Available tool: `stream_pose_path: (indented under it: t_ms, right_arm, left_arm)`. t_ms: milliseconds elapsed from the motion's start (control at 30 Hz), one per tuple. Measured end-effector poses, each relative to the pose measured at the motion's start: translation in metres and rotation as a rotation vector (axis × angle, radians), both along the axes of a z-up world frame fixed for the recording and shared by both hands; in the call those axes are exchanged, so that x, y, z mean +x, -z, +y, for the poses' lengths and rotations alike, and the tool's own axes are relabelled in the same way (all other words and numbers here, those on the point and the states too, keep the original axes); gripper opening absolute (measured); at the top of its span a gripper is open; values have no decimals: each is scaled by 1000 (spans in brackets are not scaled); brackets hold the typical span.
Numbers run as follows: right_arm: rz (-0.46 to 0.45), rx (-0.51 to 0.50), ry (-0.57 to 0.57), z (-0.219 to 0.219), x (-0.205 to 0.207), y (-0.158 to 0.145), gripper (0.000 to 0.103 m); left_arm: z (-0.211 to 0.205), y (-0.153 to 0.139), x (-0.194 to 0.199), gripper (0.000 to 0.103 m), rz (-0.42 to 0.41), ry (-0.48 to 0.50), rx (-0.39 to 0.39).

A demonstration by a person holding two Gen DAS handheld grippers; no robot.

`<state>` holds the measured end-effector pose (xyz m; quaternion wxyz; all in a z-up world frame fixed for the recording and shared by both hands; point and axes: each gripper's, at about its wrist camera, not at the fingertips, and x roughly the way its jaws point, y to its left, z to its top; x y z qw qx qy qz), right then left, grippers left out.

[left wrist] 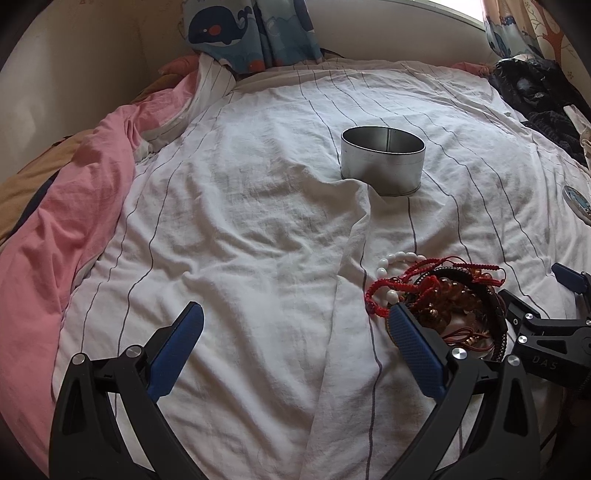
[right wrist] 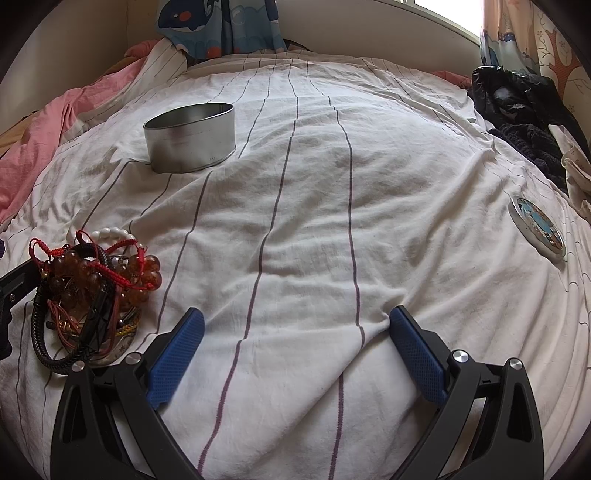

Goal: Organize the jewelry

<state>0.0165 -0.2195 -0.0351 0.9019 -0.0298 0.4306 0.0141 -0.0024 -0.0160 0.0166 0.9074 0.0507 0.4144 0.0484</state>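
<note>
- The white striped bedsheet (right wrist: 314, 206) fills both of my views, rumpled into folds, with a pink blanket (left wrist: 74, 206) bunched along its left edge.
- Whale-print fabric (left wrist: 236, 29) hangs at the head of the bed, and dark clothing (right wrist: 517, 110) lies heaped at the far right.
- My left gripper (left wrist: 295, 332) hangs low over the sheet with its blue pads spread wide and nothing between them; its right finger sits just beside the jewelry, and I cannot tell whether it touches.
- My right gripper (right wrist: 295, 332) is likewise wide open and empty, low over the sheet just right of the jewelry.
- The round metal tin (left wrist: 382, 158) stands upright and open on the sheet, well beyond the jewelry.
- The jewelry pile (right wrist: 92, 291) lies tangled between my two grippers: amber beads, white beads, red cords and a black braided band.
- A round lid (right wrist: 537, 229) with a blue picture lies flat at the right.
</note>
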Motion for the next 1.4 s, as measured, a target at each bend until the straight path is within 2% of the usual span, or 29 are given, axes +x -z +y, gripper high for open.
stream_pose_path:
  t_ms: [1400]
  right_arm:
    - [6,3,0,0,0,0,96]
  left_arm:
    - [1,-3,1,97,-19,-23,-11]
